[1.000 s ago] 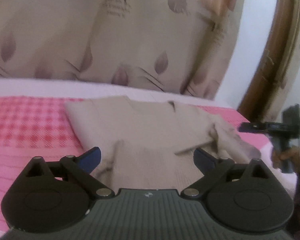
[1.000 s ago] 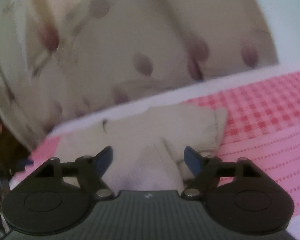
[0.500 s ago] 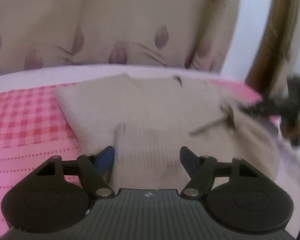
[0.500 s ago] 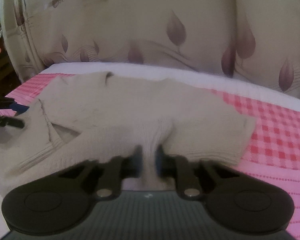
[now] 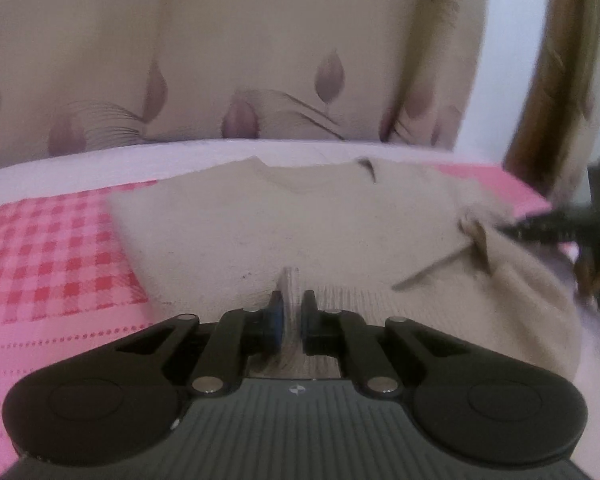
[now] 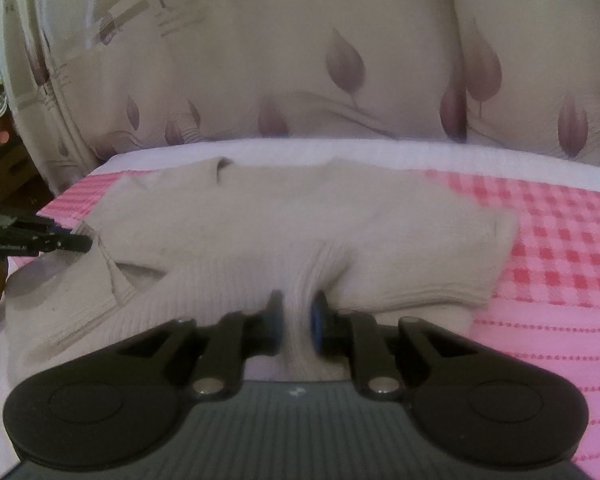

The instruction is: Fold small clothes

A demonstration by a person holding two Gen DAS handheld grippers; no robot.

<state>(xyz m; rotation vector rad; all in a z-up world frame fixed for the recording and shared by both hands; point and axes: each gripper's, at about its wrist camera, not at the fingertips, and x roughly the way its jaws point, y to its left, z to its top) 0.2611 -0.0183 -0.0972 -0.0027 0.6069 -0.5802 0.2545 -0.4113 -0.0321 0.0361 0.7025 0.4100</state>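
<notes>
1. Here the beige knit sweater (image 5: 300,224) lies flat on the bed (image 5: 52,248), on its pink checked cover, with the neckline toward the far edge by the curtain (image 5: 260,60) and the ribbed hem at the near edge, right under both claws.
2. The left claw (image 5: 291,312) is pressed together on a small ridge of the hem ribbing; cloth shows between its blue pads.
3. The right claw (image 6: 296,312) is likewise pinching the ribbed hem, with a thicker bunch of knit drawn up between its jaws.
4. The relation that matters: both claws sit on the near hem, while the body of the sweater stretches away from them toward the neckline. Its long axis runs from the near edge of the bed to the far edge, along the line each claw points.
5. In each view the other claw appears out to the side, beyond a sleeve, so the two grips are spread along the hem.
6. My reading is that the fold carries the hem forward over the body toward the neckline, both hands moving together.
</notes>
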